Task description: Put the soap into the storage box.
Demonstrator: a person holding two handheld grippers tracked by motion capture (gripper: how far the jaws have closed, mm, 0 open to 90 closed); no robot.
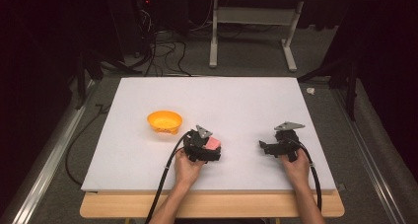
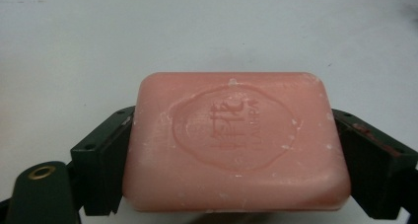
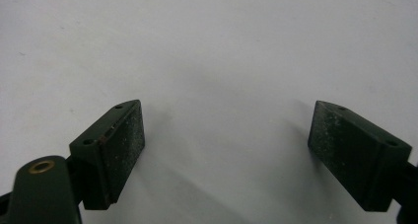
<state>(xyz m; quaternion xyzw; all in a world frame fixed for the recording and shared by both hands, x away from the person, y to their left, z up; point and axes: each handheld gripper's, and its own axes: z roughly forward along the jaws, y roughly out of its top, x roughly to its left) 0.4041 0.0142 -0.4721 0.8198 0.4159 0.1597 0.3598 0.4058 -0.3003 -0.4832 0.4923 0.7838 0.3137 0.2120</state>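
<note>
Clamping the soap (image 2: 235, 144) endwise, left gripper (image 2: 231, 150) might let the slick bar squirt out; right gripper (image 3: 226, 150) idles wide apart.

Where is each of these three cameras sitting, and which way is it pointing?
High view: above the person's side, looking forward and down on the white table, orange bowl, both forearms, left gripper and right gripper.
Left gripper view: rides on that gripper, looking along its fingers, which press the pink soap.
Right gripper view: rides on the right gripper, facing bare tabletop between open fingers.
Shared: the soap also shows in the high view.
</note>
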